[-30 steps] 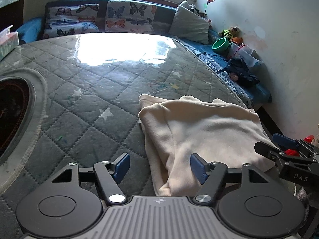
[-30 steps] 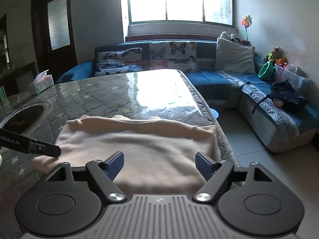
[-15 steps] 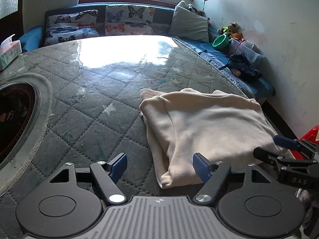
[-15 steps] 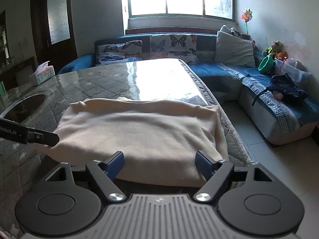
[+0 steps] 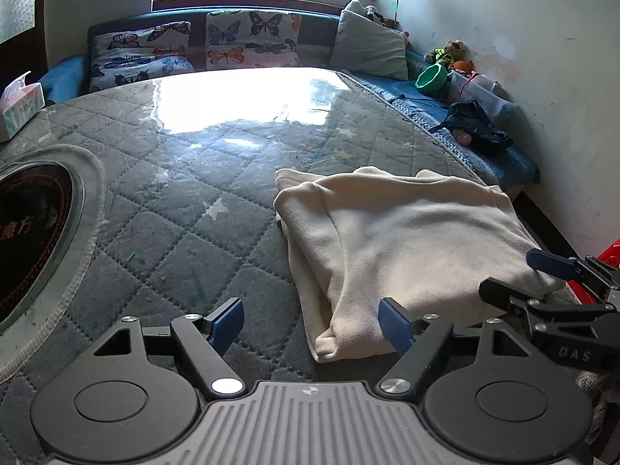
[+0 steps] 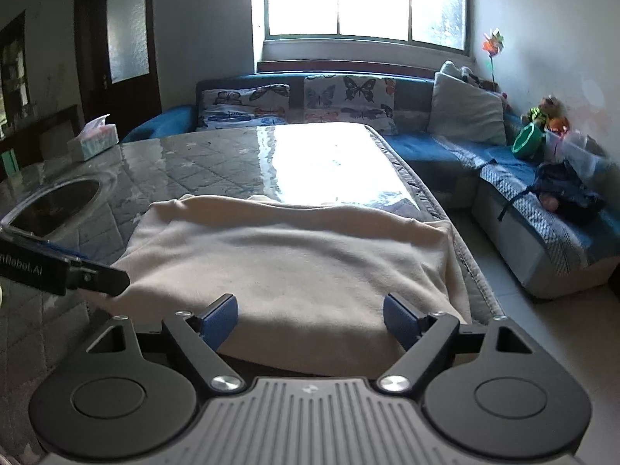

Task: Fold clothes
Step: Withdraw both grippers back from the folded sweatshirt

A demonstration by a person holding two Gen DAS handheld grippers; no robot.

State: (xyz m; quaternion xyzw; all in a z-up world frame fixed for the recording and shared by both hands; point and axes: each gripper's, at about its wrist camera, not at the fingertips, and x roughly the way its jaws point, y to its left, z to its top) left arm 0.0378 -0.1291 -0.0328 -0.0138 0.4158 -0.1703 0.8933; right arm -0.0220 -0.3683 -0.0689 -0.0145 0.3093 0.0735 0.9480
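Folded cream garment beyond spread jaws.

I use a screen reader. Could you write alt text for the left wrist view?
A folded cream garment lies on a grey quilted table, just ahead of the open left gripper. The right gripper reaches in at the garment's right edge; a sofa runs behind.

Each black two-finger gripper, left and right, is built from angular black linkage arms tipped with blue pads, silver screw heads, two round black discs and a ribbed grey central plate; white lettering is printed on the side.
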